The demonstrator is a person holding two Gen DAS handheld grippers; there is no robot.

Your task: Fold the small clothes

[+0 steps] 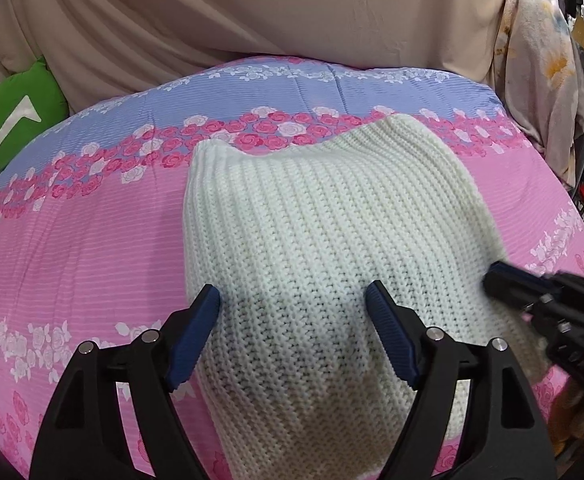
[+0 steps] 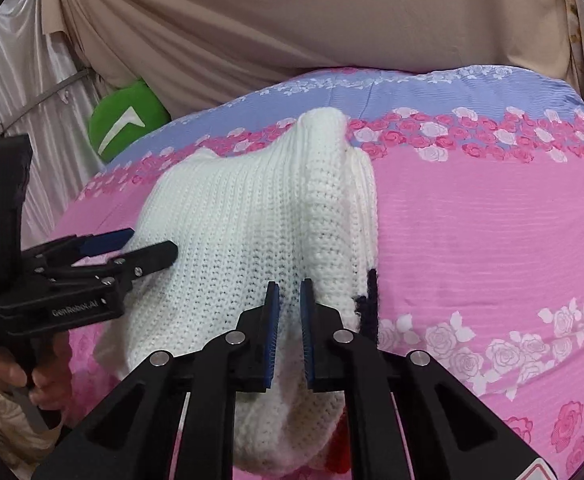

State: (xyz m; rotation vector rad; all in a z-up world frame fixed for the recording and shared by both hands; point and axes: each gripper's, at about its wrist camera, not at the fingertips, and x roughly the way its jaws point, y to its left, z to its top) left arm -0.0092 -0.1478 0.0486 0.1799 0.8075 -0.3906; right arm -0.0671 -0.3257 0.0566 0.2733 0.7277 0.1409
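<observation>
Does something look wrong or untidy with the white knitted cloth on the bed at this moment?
Yes. The white knitted garment is not flat: its right edge is rolled into a thick ridge, and its far edge dips unevenly. A dark knitted patch peeks from under that roll. The right gripper sits nearly closed beside the ridge; the left gripper is open.

A pink and blue bedspread [image 1: 92, 240] printed with roses is spread across the bed; a green cushion [image 1: 16, 120] with a white mark is wedged at its far edge, against draped beige fabric [image 1: 252, 12]
</observation>
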